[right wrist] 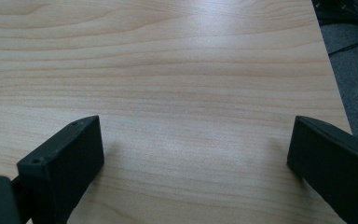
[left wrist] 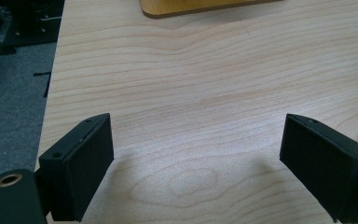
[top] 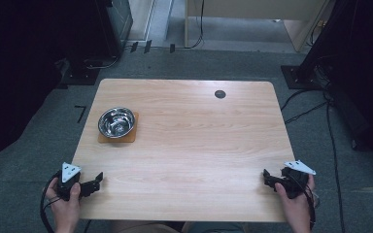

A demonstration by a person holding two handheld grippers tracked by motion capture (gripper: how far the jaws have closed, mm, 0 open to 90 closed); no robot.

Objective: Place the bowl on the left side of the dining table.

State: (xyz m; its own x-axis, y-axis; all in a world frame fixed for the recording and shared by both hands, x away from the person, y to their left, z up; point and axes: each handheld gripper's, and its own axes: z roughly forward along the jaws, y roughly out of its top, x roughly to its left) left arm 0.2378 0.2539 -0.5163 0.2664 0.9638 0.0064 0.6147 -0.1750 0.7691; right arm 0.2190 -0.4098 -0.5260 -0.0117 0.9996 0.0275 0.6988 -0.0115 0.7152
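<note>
Both tools (top: 96, 180) (top: 268, 177) wide open, empty; bowl (top: 116, 122) on mat (top: 132, 136), far-left

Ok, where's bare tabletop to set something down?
Nearly everywhere: the table is bare from the bowl on its wooden mat rightward to the far edge, and between the left gripper and right gripper. Only the left-rear corner is taken.

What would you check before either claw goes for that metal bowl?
1. Left claw open, nothing between its jaws: ok.
2. Right claw open, nothing held: ok.
3. Bowl upright on its mat: ok.
4. Bare table between left claw and bowl: ok.
5. Bowl looks empty: ok.
6. Whether the steel rim will slip in the jaws: cannot tell.
</note>
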